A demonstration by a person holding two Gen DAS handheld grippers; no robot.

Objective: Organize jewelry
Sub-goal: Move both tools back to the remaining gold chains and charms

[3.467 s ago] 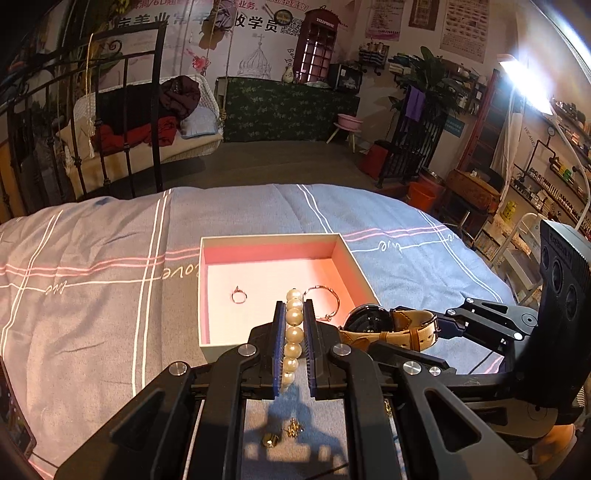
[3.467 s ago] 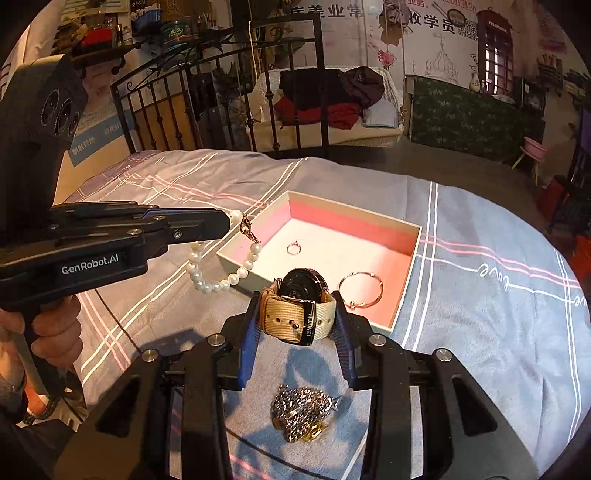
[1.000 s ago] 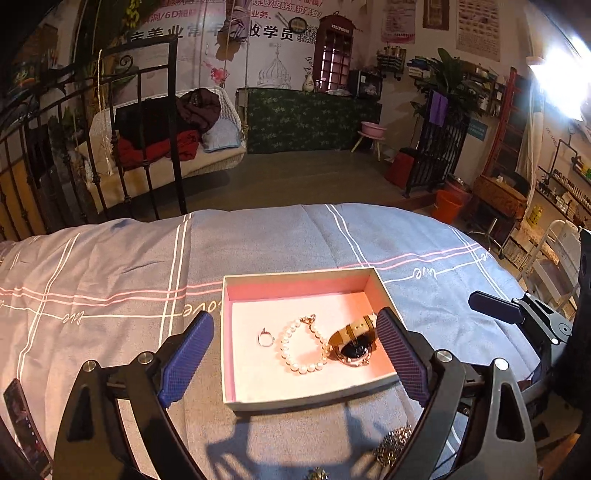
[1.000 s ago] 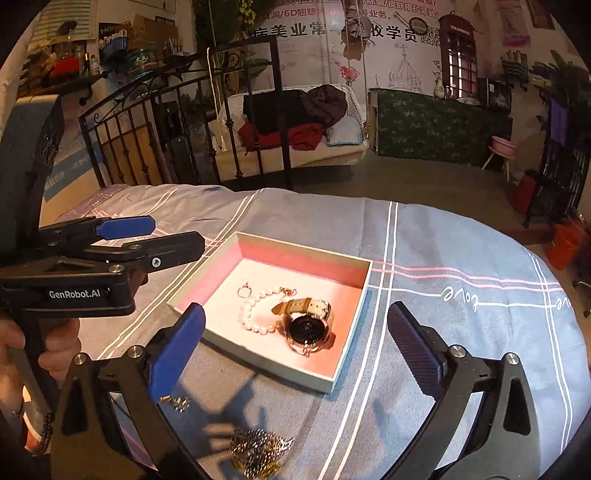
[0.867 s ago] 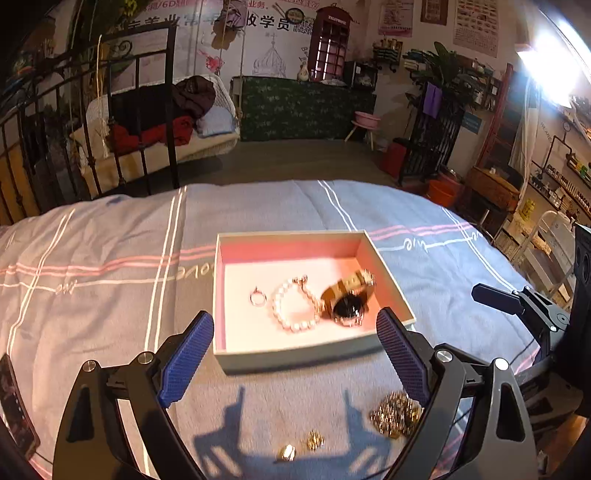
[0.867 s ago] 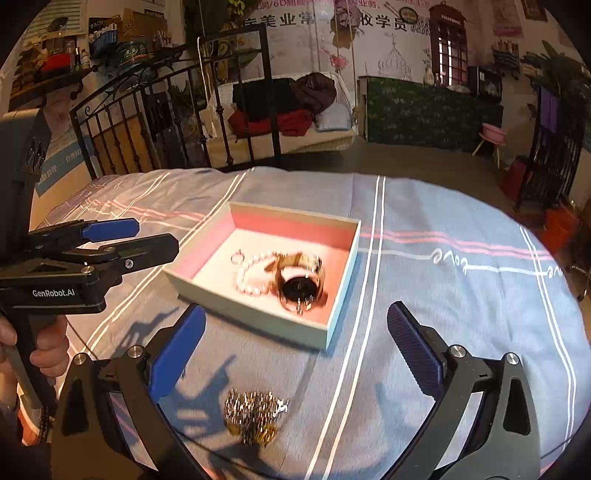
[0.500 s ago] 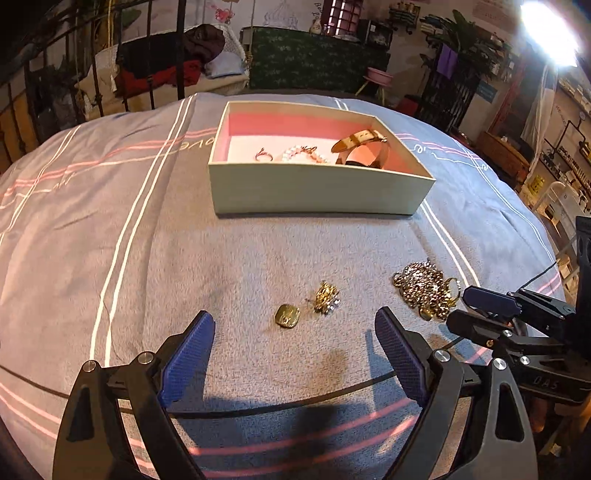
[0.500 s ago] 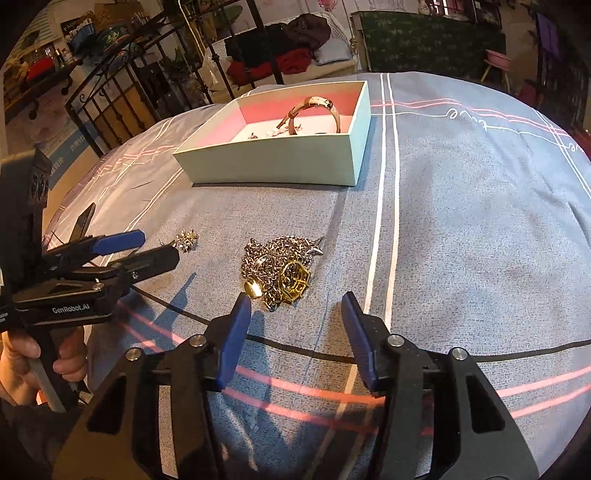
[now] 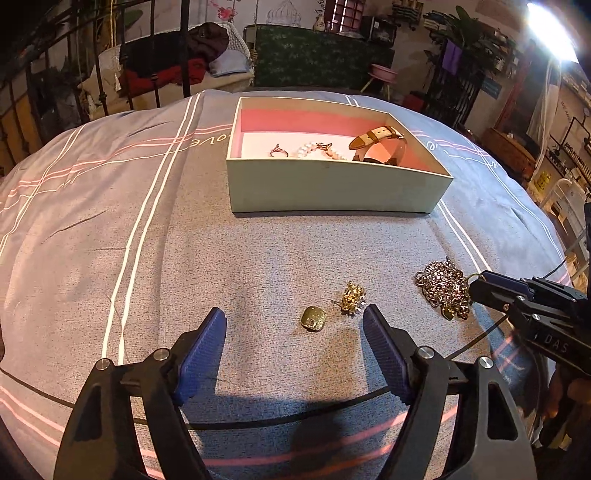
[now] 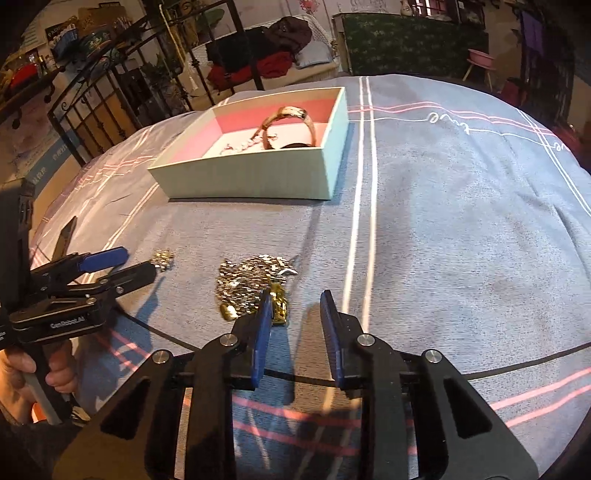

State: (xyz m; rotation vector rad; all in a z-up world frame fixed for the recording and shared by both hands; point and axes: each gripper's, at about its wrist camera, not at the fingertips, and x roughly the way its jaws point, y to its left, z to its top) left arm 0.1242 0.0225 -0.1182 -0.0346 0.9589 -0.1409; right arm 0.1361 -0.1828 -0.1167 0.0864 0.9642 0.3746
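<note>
Jewelry filled the pink-lined box [image 9: 332, 184] in the left wrist view: ring [image 9: 279, 151], pearl bracelet [image 9: 314, 150] and watch [image 9: 380, 142], while the left gripper [image 9: 294, 325], jaws closing yet apart, straddled a gold earring [image 9: 313, 318]. From the right wrist, the right gripper [image 10: 293, 306] had narrowed its empty jaws beside the chain necklace [image 10: 251, 284], near the box [image 10: 258, 181].

This looks like a big room set up like a bedroom, maybe in a shop or a studio. The work happens on a bed with a grey bedspread [image 9: 110, 206] that has white and pink stripes. Behind it stands a black iron bed frame [image 10: 122, 92]. A hanging swing seat [image 9: 177, 59] holds a pile of red and dark clothes. Posters with writing hang on the far wall. On the right are shelves [image 9: 570, 147] full of small things, a green plant [image 9: 469, 29] and a little pink stool [image 9: 382, 72].
</note>
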